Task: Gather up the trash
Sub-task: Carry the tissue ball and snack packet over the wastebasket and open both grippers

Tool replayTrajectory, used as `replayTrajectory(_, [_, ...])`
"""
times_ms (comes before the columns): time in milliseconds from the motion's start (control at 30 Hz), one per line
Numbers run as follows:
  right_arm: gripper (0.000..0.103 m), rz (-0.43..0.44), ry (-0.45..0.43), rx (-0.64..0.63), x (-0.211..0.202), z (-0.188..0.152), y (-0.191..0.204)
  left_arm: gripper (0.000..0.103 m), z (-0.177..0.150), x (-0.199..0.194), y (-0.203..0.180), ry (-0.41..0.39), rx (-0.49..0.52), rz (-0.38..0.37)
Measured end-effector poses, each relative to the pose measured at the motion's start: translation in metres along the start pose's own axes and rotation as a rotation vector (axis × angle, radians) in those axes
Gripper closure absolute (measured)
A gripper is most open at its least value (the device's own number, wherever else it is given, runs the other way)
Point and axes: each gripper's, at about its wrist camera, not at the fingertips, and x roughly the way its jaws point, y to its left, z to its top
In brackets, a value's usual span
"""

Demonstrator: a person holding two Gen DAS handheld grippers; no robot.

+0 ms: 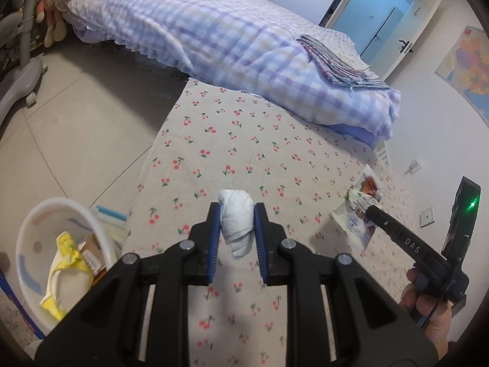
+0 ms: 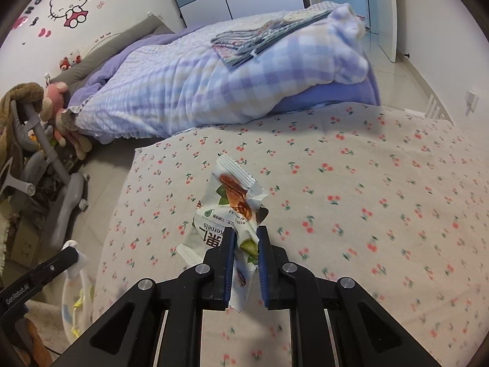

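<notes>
My left gripper [image 1: 237, 224] has its fingers [image 1: 214, 229] closed on a crumpled white tissue wad [image 1: 236, 223], held just above the cherry-print sheet [image 1: 244, 140] of the bed. My right gripper [image 2: 246, 244] has its fingers [image 2: 262, 253] pinched on the near end of a snack wrapper [image 2: 232, 202], white with a nut picture, which sticks up and away from me over the same sheet. From the left view that wrapper [image 1: 357, 211] shows at the right, with my right hand [image 1: 428, 299] around the handle.

Down at the near left, on the floor beside the bed, stands a white trash bin [image 1: 27, 235] with a yellow wrapper [image 1: 65, 272] and some brown packaging already inside. The bed edge lies between my tissue and that bin.

On the far side of the sheet lies a bunched purple-checked quilt [image 1: 214, 39] with a folded cloth [image 1: 336, 58] on top. At the far left a grey stroller base [image 1: 21, 76] and stuffed toys [image 2: 58, 104] crowd the tiled floor [image 1: 76, 128]. A Hello Kitty sticker [image 2: 71, 6] marks the far wall, and a map [image 1: 467, 64] hangs on the right wall.
</notes>
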Motion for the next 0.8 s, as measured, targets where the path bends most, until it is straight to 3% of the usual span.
replayTrajectory(433, [0.088, -0.02, 0.049, -0.022, -0.086, -0.039, 0.011, 0.08, -0.035, -0.072, 0.027, 0.033, -0.011, -0.026])
replayTrajectory(700, [0.088, 0.046, 0.047, -0.126, -0.101, -0.075, 0.056, 0.08, -0.055, -0.094, 0.073, 0.056, -0.026, -0.009])
replayTrajectory(800, [0.088, 0.088, 0.091, -0.137, -0.093, -0.088, 0.072, 0.08, -0.055, -0.103, 0.1, 0.044, -0.065, -0.005])
